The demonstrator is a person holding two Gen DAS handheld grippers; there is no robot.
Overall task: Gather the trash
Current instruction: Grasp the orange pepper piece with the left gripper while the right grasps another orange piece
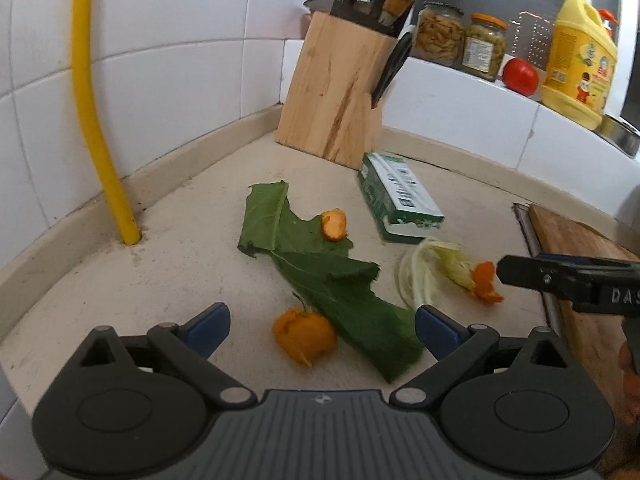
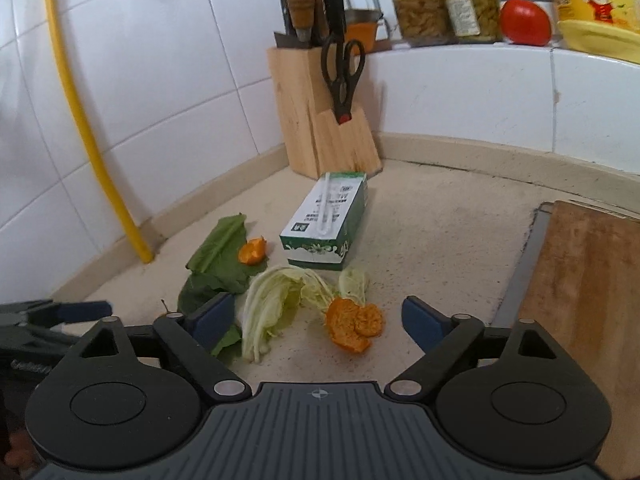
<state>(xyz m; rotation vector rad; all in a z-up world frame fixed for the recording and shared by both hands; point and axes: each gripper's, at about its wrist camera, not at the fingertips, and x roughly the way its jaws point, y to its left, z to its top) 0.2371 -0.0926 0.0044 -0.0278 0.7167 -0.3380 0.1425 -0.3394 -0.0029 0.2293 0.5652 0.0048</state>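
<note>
Orange peel [image 1: 304, 336] lay low in the frame between my left gripper [image 1: 322, 330]'s wide, empty jaws; my right gripper [image 2: 318, 320] gaped over another peel [image 2: 354, 324]. Both looked light and limp, best pinched at curled edges. Beyond lay a floppy green leaf [image 1: 312, 256] and a stiff milk carton [image 1: 396, 196].

The right gripper [image 1: 568, 280], entering the left wrist view at three o'clock, shows the letters "DAS". Print on the green carton [image 2: 326, 224], jars and yellow bottle [image 1: 580, 60] is too blurred to read.
</note>
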